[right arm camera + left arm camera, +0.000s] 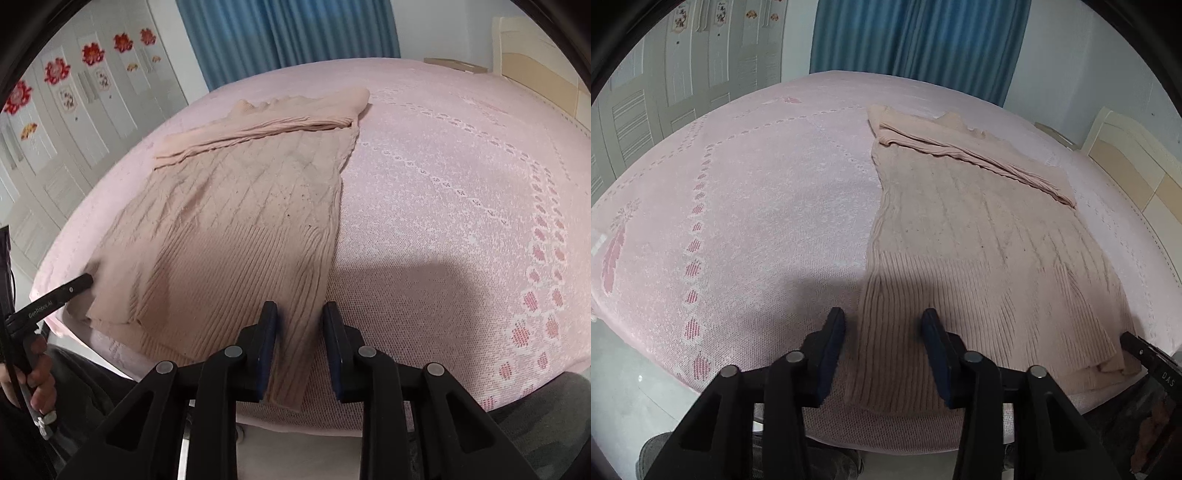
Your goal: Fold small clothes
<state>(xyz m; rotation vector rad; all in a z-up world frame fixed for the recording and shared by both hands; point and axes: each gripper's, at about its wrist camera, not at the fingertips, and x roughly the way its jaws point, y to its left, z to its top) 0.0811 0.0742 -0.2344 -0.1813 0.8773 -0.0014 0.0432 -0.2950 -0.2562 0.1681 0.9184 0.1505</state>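
A beige knitted sweater (979, 229) lies flat on the pink bed, its sleeves folded across the top; it also shows in the right wrist view (243, 221). My left gripper (882, 325) is open, its fingers astride the sweater's near left hem corner. My right gripper (300, 314) is open, its fingers astride the near right hem corner. The right gripper's body shows at the right edge of the left wrist view (1145, 354), and the left gripper's finger shows by the sweater's left hem in the right wrist view (74, 286).
The pink patterned bedspread (746, 206) covers the bed, whose near edge runs just under both grippers. A white wardrobe (74, 110) and a blue curtain (916, 40) stand behind. The headboard (1137, 166) is at the right.
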